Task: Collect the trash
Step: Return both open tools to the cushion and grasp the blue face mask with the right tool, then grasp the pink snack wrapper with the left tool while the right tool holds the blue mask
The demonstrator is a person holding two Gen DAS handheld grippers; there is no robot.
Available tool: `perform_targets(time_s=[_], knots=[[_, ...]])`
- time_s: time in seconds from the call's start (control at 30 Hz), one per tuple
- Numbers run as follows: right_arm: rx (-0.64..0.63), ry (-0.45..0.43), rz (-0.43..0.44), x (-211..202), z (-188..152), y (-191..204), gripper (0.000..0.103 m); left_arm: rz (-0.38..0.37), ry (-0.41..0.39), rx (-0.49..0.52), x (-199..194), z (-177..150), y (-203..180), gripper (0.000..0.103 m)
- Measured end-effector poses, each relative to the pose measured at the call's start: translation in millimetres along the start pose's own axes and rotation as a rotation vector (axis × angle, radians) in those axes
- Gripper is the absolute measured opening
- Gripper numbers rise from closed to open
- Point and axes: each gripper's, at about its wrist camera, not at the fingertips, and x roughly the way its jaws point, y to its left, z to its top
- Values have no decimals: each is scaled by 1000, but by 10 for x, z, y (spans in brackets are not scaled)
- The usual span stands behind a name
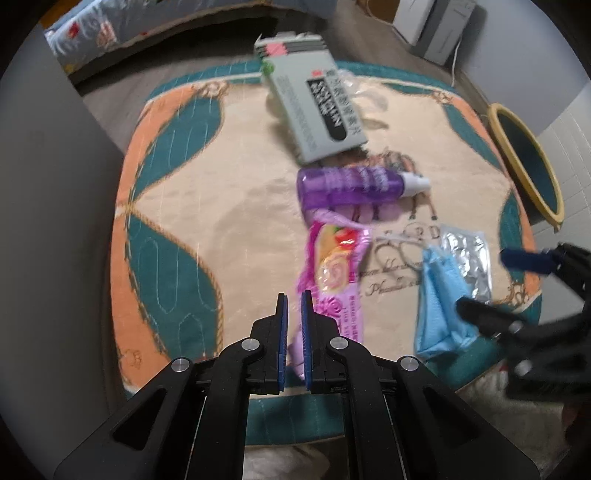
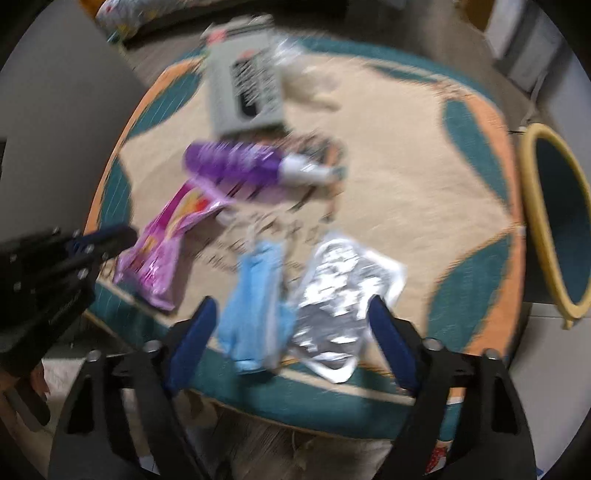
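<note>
Trash lies on a quilted beige, orange and teal mat (image 1: 221,206). My left gripper (image 1: 293,295) points down at the near end of a pink snack wrapper (image 1: 334,273), shut on its lilac tail. In the right wrist view, which is blurred, my right gripper (image 2: 292,301) stands open over the mat's near edge. A blue face mask (image 2: 255,306) and a silver foil pouch (image 2: 340,295) lie between its fingers, untouched by the pads. A purple bottle (image 1: 347,184) with a white cap lies beyond the wrapper.
A grey printed box (image 1: 314,107) and crumpled clear plastic (image 1: 365,92) sit at the mat's far side. A teal bin with a yellow rim (image 2: 554,221) stands off the mat's right edge. A patterned cushion (image 1: 85,33) and white boxes (image 1: 443,29) lie further back.
</note>
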Motion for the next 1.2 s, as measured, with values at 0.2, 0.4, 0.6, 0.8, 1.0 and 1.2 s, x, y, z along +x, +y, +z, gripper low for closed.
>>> perform_targets(time_s=[0.2, 0.4, 0.6, 0.8, 1.0, 1.2], knots=[[-37, 47, 17, 146, -4, 122, 22, -28, 6, -4, 35, 22, 22, 21], [92, -45, 59, -97, 131, -205, 17, -26, -2, 19, 135, 77, -55, 59], [169, -105, 100, -282, 264, -485, 17, -9, 42, 56, 361, 106, -163, 66], [166, -105, 93, -303, 322, -545, 17, -7, 57, 82, 492, 137, -267, 66], [149, -108, 87, -299, 328, -519, 17, -22, 41, 128, 447, 126, -403, 25], [139, -129, 83, -359, 340, -527, 17, -43, -15, 119, 283, 172, -428, 11]])
